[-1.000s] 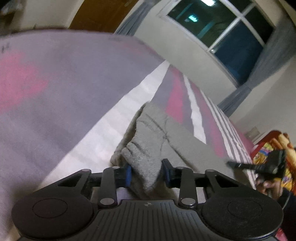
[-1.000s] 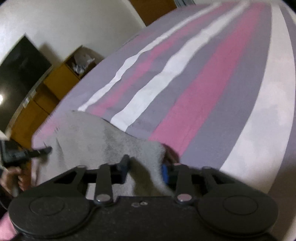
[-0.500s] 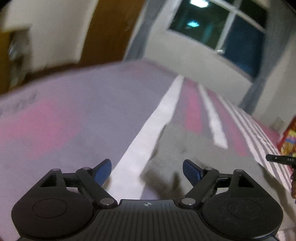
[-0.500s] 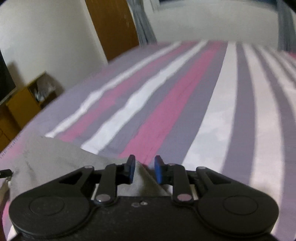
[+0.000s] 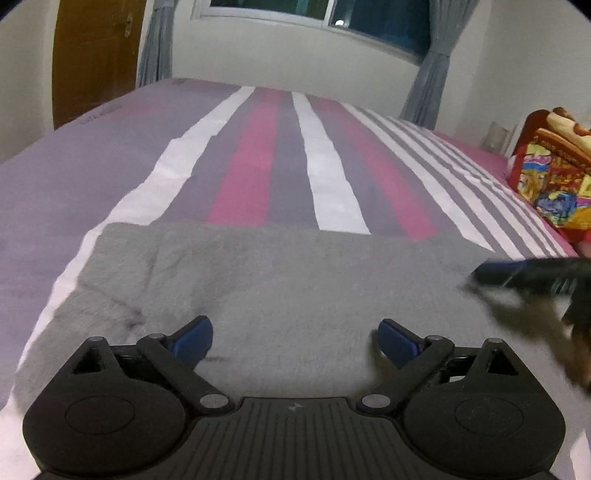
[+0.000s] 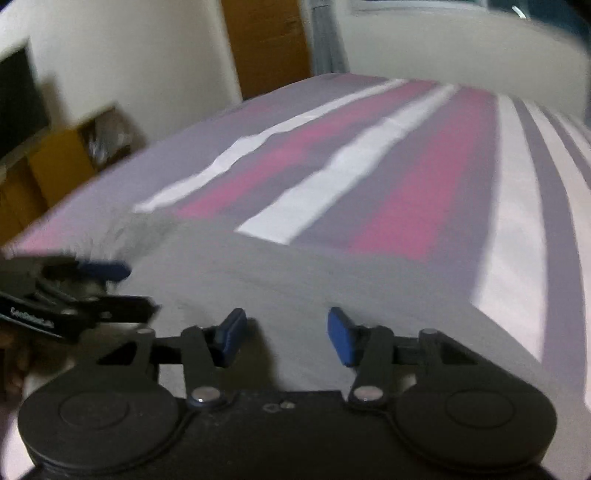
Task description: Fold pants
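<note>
Both views are fisheye cameras, each mounted just behind its own claw and looking forward and downward along the fingers, low over a striped bed [image 5: 258,173]. In the left wrist view the left claw [image 5: 295,341] fills the bottom of the frame, the grey pants [image 5: 295,280] lie close beneath it, and the far wall with a window [image 5: 369,22] runs along the top. The right wrist view sits just as near the cloth, with the right claw [image 6: 284,334] at the bottom, and is blurred. The two views share the pants, the bed's stripes and the brown door [image 6: 269,44]; each catches the other claw at its edge.
</note>
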`<action>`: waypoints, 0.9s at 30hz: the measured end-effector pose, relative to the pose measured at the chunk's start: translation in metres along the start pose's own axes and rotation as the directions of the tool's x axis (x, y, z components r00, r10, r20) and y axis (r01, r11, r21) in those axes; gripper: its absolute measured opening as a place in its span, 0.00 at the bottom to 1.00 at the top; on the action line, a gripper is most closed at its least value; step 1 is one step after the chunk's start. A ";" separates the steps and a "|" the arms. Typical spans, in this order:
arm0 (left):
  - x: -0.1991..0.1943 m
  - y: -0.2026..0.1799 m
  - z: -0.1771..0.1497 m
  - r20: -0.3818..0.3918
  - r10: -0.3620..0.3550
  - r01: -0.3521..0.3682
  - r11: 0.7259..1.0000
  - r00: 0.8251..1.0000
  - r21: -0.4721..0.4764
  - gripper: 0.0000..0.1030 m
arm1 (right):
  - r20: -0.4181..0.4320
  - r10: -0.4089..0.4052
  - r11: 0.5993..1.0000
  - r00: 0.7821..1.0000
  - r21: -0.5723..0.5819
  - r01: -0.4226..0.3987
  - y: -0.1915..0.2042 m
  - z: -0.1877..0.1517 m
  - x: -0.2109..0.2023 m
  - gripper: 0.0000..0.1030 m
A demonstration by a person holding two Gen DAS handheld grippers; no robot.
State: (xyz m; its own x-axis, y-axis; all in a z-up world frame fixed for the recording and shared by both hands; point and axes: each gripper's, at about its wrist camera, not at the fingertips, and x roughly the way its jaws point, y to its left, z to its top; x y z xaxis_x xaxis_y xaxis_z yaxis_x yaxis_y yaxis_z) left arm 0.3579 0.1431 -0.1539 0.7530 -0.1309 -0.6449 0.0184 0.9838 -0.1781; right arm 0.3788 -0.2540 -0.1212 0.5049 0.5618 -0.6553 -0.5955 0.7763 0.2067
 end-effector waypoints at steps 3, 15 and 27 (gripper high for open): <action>0.000 -0.006 -0.016 0.002 0.026 -0.026 0.995 1.000 0.091 0.93 | 0.095 -0.071 0.995 0.993 0.083 0.063 -0.041 -0.014 -0.044 0.61; -0.013 -0.008 -0.018 -0.030 0.025 -0.024 0.999 0.999 0.031 0.93 | 0.055 -0.288 0.900 0.956 0.356 0.250 -0.206 -0.119 -0.208 0.56; -0.060 -0.085 -0.036 0.022 -0.087 0.085 0.993 0.996 0.076 0.93 | 0.166 -0.404 0.826 0.899 0.488 0.282 -0.184 -0.161 -0.293 0.55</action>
State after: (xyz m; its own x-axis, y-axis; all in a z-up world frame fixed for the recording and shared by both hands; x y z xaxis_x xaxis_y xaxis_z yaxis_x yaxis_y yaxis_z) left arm 0.2879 0.0631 -0.1270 0.7625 -0.2133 -0.6108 0.1323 0.9756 -0.1755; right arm 0.2397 -0.6079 -0.0844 0.7985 0.2388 -0.5526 -0.0452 0.9392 0.3405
